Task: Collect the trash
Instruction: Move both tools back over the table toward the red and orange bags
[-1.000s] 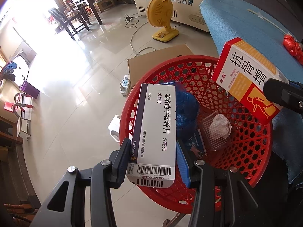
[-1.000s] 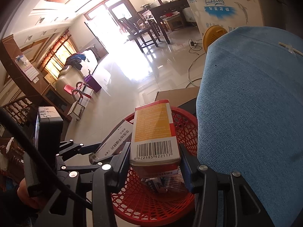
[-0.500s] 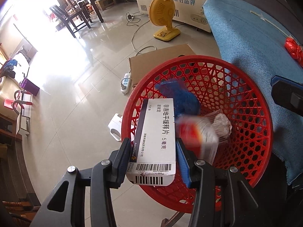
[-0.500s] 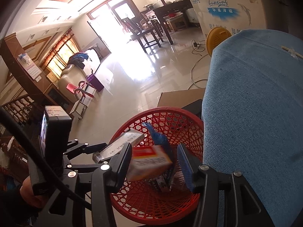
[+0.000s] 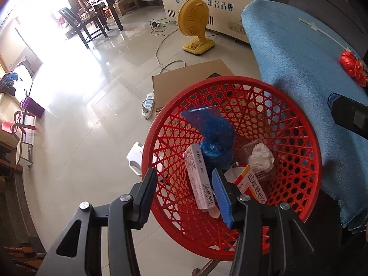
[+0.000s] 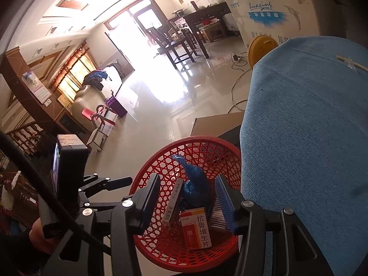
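Observation:
A red mesh basket (image 5: pixel 299 133) (image 6: pixel 161 161) stands on the floor beside a table with a blue cloth (image 5: pixel 299 57) (image 6: pixel 310 126). Inside lie a white medicine box (image 5: pixel 200 179) (image 6: pixel 172 200), a red-and-orange medicine box (image 5: pixel 250 184) (image 6: pixel 196 227), a blue plastic bag (image 5: pixel 214 135) (image 6: pixel 195 184) and a crumpled white tissue (image 5: pixel 261 158). My left gripper (image 5: pixel 185 197) is open and empty above the basket. My right gripper (image 6: pixel 187 202) is open and empty above it too.
A red wrapper (image 5: pixel 352 66) and a white straw (image 5: pixel 322 32) lie on the blue cloth. A flat cardboard sheet (image 5: pixel 191 78), a power strip (image 5: pixel 147 108), a yellow fan (image 5: pixel 195 25) and a white freezer (image 6: pixel 276 11) are on the tiled floor beyond.
Both grippers opened. The right one dropped the red-and-orange box first, then the left one dropped the white box; both boxes now lie in the basket.

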A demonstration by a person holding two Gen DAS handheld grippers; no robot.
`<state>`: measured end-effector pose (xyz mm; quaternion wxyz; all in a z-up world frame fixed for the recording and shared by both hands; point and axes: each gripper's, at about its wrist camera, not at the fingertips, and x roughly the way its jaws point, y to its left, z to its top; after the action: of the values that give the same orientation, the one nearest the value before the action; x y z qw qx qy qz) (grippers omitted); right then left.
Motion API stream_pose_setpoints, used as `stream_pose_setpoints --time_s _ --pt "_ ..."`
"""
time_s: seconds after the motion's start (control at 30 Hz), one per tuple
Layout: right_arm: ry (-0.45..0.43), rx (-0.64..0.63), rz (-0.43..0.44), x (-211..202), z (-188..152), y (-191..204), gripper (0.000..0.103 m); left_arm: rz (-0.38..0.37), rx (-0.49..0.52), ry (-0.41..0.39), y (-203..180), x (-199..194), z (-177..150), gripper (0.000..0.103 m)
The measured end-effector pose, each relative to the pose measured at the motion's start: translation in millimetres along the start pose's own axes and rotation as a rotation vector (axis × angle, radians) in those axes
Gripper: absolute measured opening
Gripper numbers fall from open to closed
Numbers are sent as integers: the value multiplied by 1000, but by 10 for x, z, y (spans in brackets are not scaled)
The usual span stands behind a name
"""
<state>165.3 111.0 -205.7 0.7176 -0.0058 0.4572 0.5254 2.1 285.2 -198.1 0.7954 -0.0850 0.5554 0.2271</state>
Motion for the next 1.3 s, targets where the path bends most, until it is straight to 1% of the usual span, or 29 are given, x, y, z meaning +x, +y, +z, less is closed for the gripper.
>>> stream_pose_setpoints --time_s 0.1,0.2,0.37,0.7,0.83,0.97,1.3 --pt "-13 7 8 -66 16 -24 54 -23 -9 -17 -13 -35 10 60" --pt "-28 23 16 -137 24 -66 58 -60 -19 -38 -20 -85 28 60" --pt "-74 54 19 -333 32 -167 59 -108 -22 -80 -57 -199 81 61" --pt "-174 132 -52 -828 53 -478 60 -164 23 -152 -314 -415 228 61" --pt "-210 183 -76 -1037 -1 -652 60 -186 68 -194 -510 -546 322 61" --pt "-241 220 -121 -1248 -106 -826 60 -209 141 -245 -791 -709 409 61" --pt "-330 359 -223 -1885 -491 -1381 60 -281 301 -315 -1482 -1010 556 61"
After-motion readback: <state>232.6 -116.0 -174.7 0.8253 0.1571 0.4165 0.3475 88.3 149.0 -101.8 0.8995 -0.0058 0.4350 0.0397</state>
